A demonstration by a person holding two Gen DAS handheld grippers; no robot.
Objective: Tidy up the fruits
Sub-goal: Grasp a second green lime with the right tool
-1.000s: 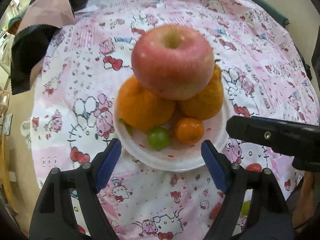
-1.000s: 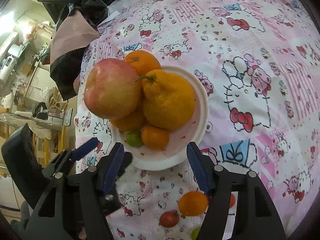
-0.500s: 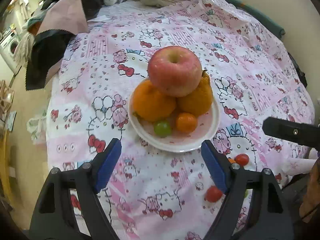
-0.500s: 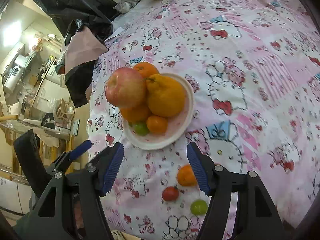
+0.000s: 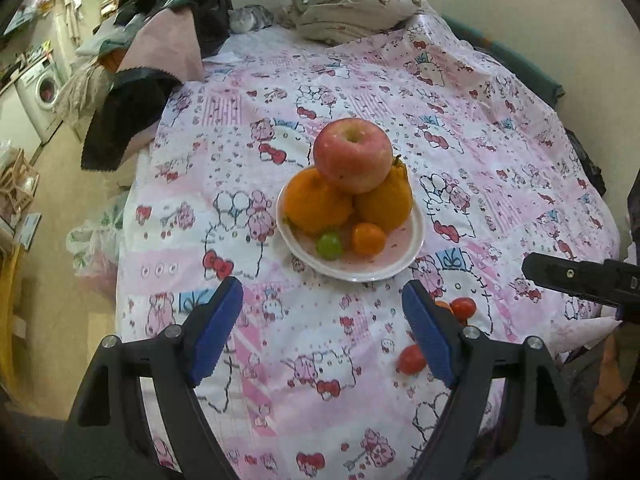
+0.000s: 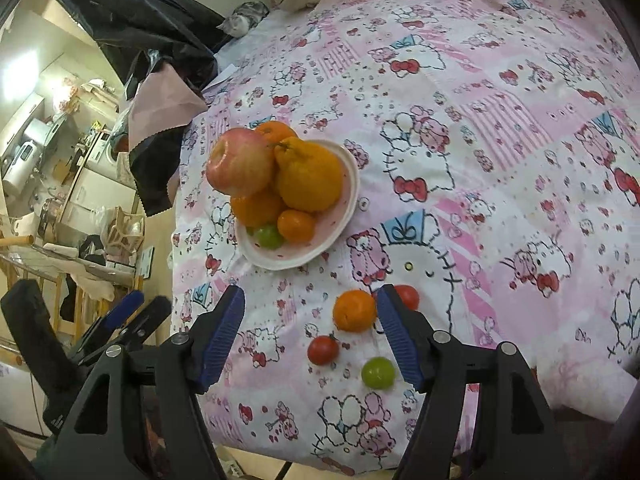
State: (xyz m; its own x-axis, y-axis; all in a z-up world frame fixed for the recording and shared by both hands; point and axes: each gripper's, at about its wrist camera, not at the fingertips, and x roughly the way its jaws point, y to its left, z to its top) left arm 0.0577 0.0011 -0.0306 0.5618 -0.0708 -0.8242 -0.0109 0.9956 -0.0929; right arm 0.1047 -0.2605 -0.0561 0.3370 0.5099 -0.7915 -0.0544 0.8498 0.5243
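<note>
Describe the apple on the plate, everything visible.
The apple is large, round and red-pink with yellowish mottling, its skin smooth and glossy. In the left wrist view its dimple points up; in the right wrist view it looks slightly tilted. It sits atop the fruit pile on the white plate, resting on the big oranges, including a knobbly one, and not touching the plate itself. No gripper touches it.
</note>
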